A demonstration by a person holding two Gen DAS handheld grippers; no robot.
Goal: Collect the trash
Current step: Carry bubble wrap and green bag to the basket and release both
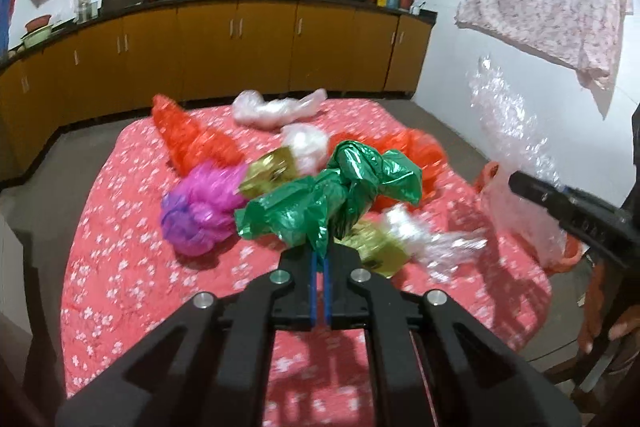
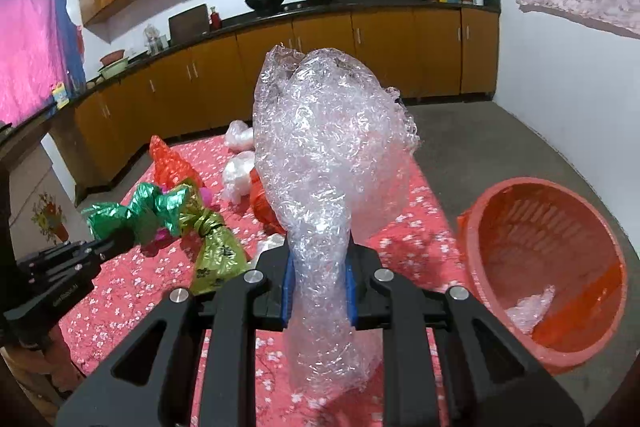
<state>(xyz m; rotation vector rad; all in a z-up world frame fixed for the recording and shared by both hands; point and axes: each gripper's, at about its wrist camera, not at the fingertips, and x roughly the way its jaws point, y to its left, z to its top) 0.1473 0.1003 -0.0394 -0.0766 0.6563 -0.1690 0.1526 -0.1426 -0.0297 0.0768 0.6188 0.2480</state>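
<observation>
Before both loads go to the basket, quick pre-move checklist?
1. Left gripper shut on green plastic bag: ok, pinched by a thin fold.
2. Right gripper shut on bubble wrap: ok.
3. Red basket in reach, mouth facing up: ok, to the right past the red floral cloth.
4. Room in the basket: ok, only a clear scrap inside.
5. Green bag clear of the olive bag: cannot tell, they overlap in the right wrist view.

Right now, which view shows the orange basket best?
The right wrist view: the orange basket shows its whole rim and inside. The left wrist view shows only a sliver behind the bubble wrap.
</observation>
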